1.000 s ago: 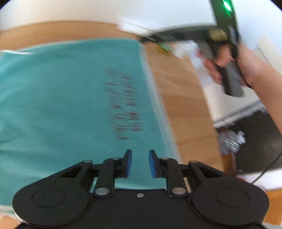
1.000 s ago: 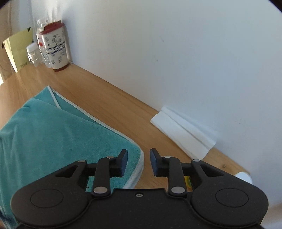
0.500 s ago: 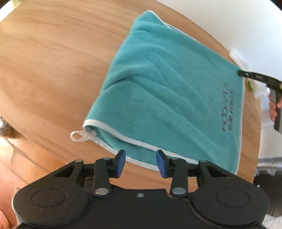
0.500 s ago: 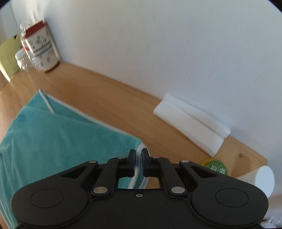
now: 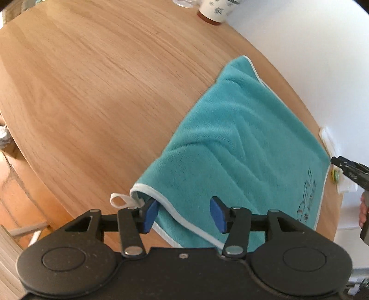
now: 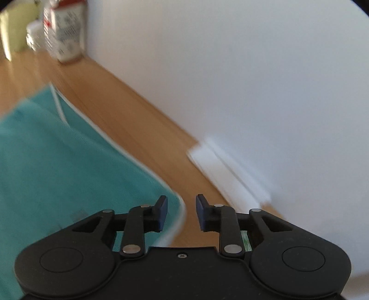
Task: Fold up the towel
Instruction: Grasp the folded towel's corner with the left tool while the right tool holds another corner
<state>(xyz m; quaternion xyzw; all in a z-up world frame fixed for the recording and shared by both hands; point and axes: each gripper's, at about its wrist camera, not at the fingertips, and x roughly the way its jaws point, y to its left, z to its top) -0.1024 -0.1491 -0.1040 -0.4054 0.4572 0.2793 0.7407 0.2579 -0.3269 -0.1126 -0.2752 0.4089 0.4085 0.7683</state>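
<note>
Since half a second ago our right tongs [image 6: 180, 213] have parted again, where they were nearly closed at the towel [image 5: 242, 147] corner, and our left tongs [image 5: 183, 213] have spread wider and come down closer to the near hem

Both tongs now stand open and hold nothing. We have the left pair straddling the white-edged near hem just beside the small hanging loop [image 5: 121, 200], its left pad [image 5: 150, 215] almost at that corner, because a corner is the surest place to take cloth for a fold. Our right tongs sit over the opposite near corner [image 6: 177, 207], the piping running between the pads, so that both ends of one edge can be lifted together and the cloth kept square.

That towel lies already doubled on the wooden counter [image 5: 92, 80], far edge towards the wall and the printed lettering [image 5: 307, 196] near our right side. A cup [image 5: 214, 11] stands well away at the back, and a folded white paper [image 6: 226, 170] rests against the wall beyond the right corner, clear of the fold path.

We judge the next need is to close on both corners evenly; the right view is blurred, so its exact contact with the hem is uncertain
</note>
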